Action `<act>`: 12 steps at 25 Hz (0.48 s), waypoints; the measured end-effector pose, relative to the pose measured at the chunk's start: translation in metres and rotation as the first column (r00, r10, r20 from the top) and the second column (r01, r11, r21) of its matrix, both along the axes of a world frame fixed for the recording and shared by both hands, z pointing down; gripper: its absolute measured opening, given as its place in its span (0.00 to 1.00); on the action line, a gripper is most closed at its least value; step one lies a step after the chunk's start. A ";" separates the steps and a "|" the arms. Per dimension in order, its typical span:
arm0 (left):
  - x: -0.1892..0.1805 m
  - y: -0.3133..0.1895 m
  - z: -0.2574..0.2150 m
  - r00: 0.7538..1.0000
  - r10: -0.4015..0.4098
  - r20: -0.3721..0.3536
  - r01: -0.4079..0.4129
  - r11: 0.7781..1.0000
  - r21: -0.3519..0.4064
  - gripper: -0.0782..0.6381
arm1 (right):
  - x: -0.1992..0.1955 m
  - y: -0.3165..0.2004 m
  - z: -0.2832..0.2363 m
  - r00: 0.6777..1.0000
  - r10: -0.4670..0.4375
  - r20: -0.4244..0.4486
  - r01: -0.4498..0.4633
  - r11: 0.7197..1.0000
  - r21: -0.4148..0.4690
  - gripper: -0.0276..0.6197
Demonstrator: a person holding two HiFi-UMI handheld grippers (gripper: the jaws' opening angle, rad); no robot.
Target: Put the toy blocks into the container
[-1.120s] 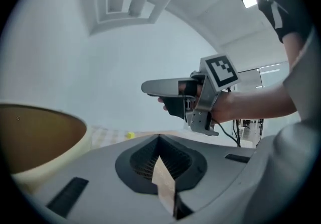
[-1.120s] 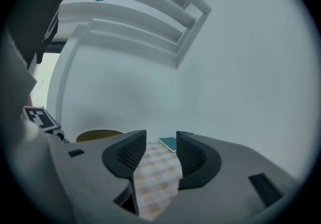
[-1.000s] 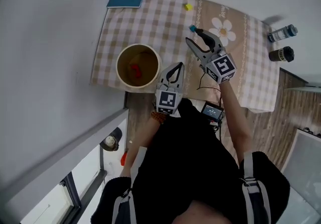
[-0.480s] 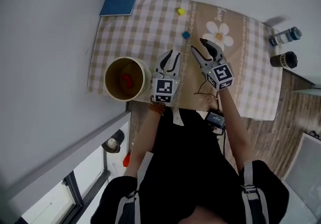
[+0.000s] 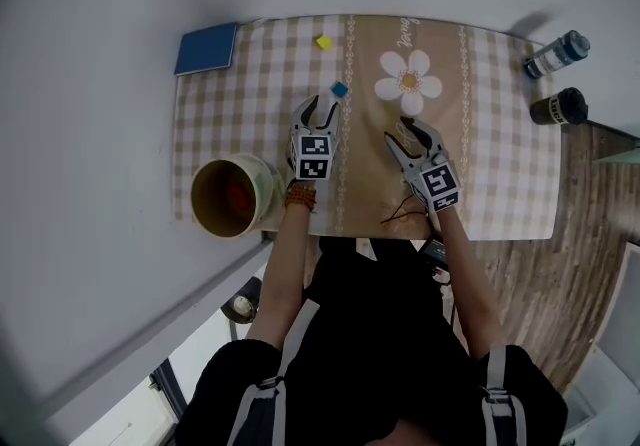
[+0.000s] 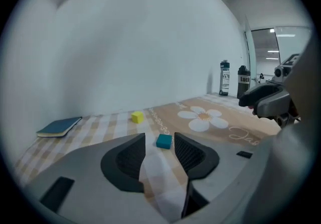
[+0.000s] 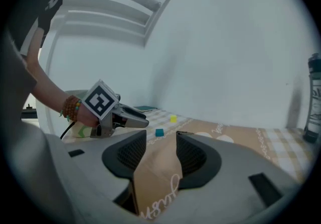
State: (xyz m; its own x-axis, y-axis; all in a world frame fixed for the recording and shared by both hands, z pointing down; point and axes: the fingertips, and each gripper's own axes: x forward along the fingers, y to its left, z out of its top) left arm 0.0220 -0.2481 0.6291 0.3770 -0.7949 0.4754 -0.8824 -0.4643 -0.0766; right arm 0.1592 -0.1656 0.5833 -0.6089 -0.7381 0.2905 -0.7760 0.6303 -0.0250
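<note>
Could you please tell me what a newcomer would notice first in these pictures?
Probably the left gripper, its jaws just opened with nothing between them, aimed at the teal block lying just ahead on the checked tablecloth. Next, the round container at the table's near-left corner with a red block inside, and the big daisy print beyond the open right gripper.

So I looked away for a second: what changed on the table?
The left claw left the container and reached toward the teal block, opening as it went, empty. The right claw drew back from that block. The yellow block, book and container stayed put.
</note>
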 end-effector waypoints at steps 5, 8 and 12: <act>0.012 -0.040 0.011 0.996 0.077 0.034 -0.074 0.993 -0.097 0.42 | 0.005 -0.022 0.020 1.000 0.020 -0.003 -0.020 0.999 -0.030 0.34; 0.020 -0.048 0.017 0.992 0.103 0.065 -0.095 0.988 -0.120 0.42 | 0.009 -0.021 0.035 1.000 0.024 0.009 -0.024 0.999 -0.046 0.34; 0.023 -0.055 0.026 0.984 0.141 0.106 -0.125 0.982 -0.143 0.40 | 0.007 -0.022 0.049 0.999 0.042 0.017 -0.040 0.997 -0.070 0.29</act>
